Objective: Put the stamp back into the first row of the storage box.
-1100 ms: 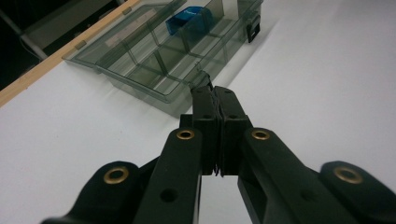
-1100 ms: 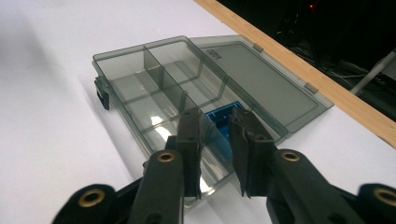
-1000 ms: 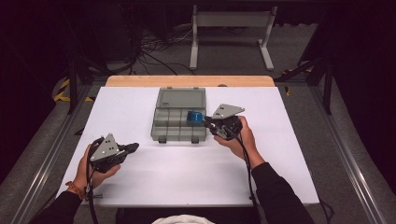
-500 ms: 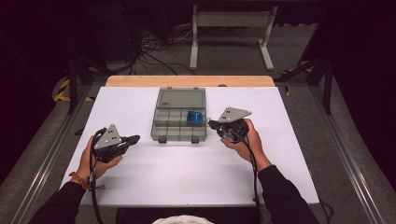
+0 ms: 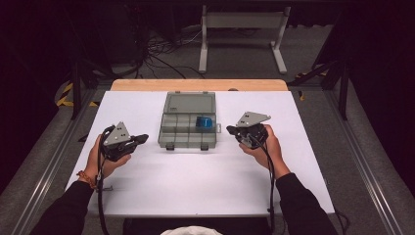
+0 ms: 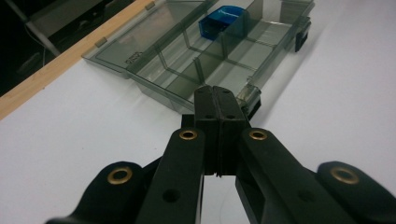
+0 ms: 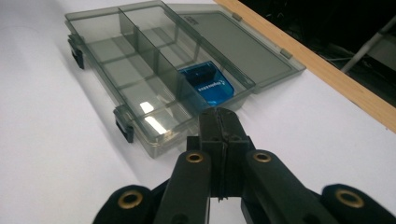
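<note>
Organizer box, smoky plastic, lid open, mid-table, blue container in its 2 o'clock compartment; left gripper at 9 o'clock, right gripper at 3 o'clock, both jaws closed, empty.

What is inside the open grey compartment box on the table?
The compartment box holds one blue plastic item in a rear compartment beside the open lid. The other compartments look empty. What lies under the blue item is hidden.

A white table with a wooden far edge — on it lies an open grey compartment box.
</note>
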`<move>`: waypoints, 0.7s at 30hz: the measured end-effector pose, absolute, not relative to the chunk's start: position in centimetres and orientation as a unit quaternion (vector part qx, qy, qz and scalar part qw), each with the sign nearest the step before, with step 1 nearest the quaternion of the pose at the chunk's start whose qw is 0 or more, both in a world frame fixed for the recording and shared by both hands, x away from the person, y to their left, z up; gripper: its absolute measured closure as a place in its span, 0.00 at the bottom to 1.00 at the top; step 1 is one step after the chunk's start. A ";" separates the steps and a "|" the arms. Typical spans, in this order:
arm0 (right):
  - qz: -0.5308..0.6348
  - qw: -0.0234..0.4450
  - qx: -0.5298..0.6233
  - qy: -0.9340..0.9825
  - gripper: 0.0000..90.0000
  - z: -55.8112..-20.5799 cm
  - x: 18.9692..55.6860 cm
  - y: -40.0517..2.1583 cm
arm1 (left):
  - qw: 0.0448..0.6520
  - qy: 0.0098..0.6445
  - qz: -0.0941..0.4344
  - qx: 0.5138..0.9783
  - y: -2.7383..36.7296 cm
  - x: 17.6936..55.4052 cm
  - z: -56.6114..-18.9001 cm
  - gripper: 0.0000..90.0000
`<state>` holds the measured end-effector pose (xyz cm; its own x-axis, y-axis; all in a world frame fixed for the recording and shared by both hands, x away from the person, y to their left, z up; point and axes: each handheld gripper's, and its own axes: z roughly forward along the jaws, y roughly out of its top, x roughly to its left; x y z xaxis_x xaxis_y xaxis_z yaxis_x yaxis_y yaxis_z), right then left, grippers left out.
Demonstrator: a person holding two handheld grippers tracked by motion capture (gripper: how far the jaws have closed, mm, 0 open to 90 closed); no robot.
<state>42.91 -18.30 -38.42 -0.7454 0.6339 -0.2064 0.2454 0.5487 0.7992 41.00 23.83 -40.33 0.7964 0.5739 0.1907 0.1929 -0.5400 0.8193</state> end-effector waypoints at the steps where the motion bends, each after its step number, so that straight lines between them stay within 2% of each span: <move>1: 0.395 0.243 0.266 0.845 1.00 -38.5 43.1 -18.5 | 0.422 0.227 0.224 0.849 23.8 41.3 -40.3 1.00; 21: 0.359 0.241 0.324 0.841 1.00 -40.2 47.1 -20.9 | 0.402 0.262 0.208 0.852 23.7 47.1 -40.5 1.00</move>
